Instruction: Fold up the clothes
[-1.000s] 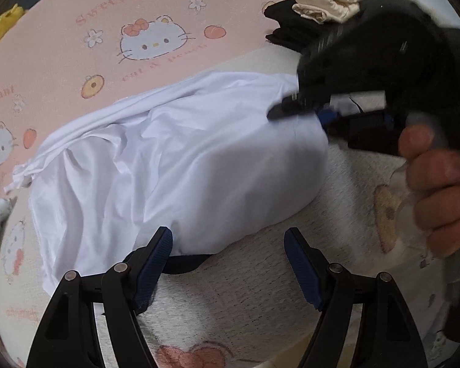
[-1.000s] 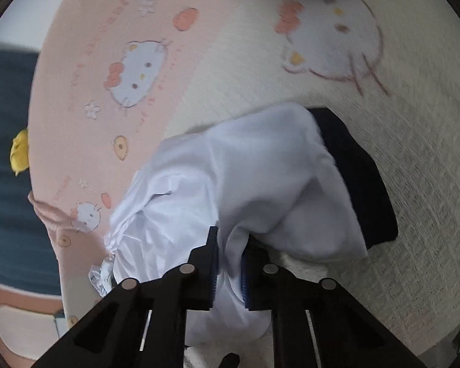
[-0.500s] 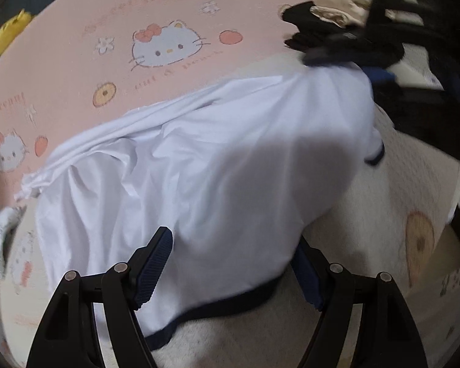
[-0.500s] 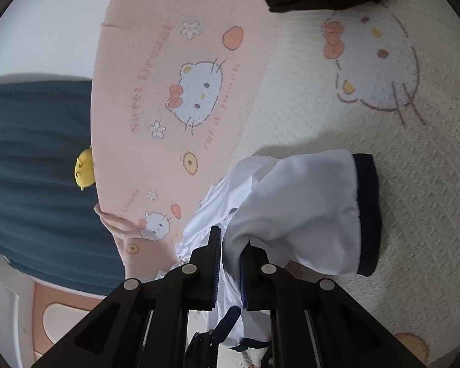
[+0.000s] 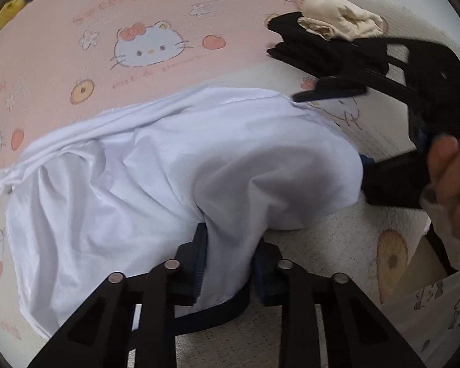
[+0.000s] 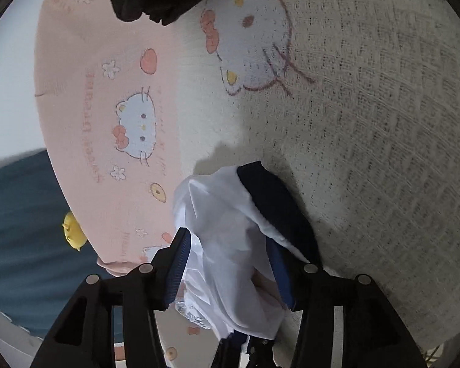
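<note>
The left gripper point(image 5: 228, 271) has just been closing and is pinching a bunched fold of the white garment point(image 5: 156, 178), which is lying just ahead of it. The right gripper point(image 6: 227, 263) has just been opening, its jaws standing apart with cloth loose between them. This looks like a handover mid-fold; next, the right likely needs a fresh edge. Beyond, the cartoon-print blanket point(image 5: 144, 9) is spreading out, folded dark clothes point(image 5: 309, 49) lying farther off.
</note>
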### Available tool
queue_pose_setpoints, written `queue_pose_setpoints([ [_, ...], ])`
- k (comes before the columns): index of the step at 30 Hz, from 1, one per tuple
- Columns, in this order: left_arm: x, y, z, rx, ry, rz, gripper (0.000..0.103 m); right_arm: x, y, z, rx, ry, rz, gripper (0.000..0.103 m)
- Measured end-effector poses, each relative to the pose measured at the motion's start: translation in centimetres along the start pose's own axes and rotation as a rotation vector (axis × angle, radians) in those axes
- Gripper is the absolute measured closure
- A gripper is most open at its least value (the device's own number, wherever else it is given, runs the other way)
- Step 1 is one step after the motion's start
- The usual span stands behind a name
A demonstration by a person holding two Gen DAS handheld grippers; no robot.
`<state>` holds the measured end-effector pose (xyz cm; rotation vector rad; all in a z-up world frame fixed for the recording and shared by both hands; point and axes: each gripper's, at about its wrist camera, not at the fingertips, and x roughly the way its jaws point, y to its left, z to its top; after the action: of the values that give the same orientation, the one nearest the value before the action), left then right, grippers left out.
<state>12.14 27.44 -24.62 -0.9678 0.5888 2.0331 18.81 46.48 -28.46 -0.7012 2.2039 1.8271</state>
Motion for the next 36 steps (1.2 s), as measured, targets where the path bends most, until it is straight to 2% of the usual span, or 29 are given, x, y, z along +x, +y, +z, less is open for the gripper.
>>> queue_pose_setpoints([
  [3,-0.1,-0.1,0.0,-0.001,0.003,0.001,0.086,0.6,1.1,0.4,-0.085,0.005,-0.049,0.053],
  [4,-0.2,0.0,0.0,-0.006,0.005,0.000,0.087,0.8,1.7,0.4,-0.132,0.002,-0.078,0.058],
  [5,-0.2,0.2,0.1,-0.012,0.007,-0.005,0.088,0.9,2.3,0.3,-0.187,-0.007,-0.123,0.065],
  [7,-0.2,0.7,0.2,-0.032,0.020,-0.021,0.088,1.4,3.8,-0.1,-0.334,-0.038,-0.262,0.098],
  [9,-0.4,0.9,0.1,-0.035,0.028,-0.031,0.088,1.6,4.8,-0.6,-0.443,-0.074,-0.351,0.098],
  [12,-0.8,0.7,-0.1,-0.005,0.036,-0.024,0.088,0.3,5.8,-1.1,-0.522,-0.133,-0.334,0.098],
  [15,-1.2,0.2,-0.2,0.009,0.039,-0.050,0.088,-0.9,6.9,-1.2,-0.601,-0.208,-0.394,0.099],
  [19,-1.4,-0.5,0.0,0.018,0.046,-0.074,0.091,-1.9,7.2,-0.7,-0.647,-0.240,-0.441,0.099],
  [22,-1.5,-1.0,0.2,0.001,0.052,-0.115,0.092,-2.8,7.7,-1.2,-0.684,-0.287,-0.437,0.099],
  [26,-1.9,-1.8,0.9,0.002,0.043,-0.165,0.092,-4.2,8.7,-1.9,-0.755,-0.381,-0.483,0.099],
  [33,-2.2,-2.7,2.3,0.000,0.014,-0.224,0.092,-6.5,8.8,-1.0,-0.726,-0.522,-0.524,0.100],
  [36,-2.3,-2.4,2.6,-0.030,-0.004,-0.233,0.092,-6.2,8.4,-0.5,-0.715,-0.479,-0.544,0.100],
])
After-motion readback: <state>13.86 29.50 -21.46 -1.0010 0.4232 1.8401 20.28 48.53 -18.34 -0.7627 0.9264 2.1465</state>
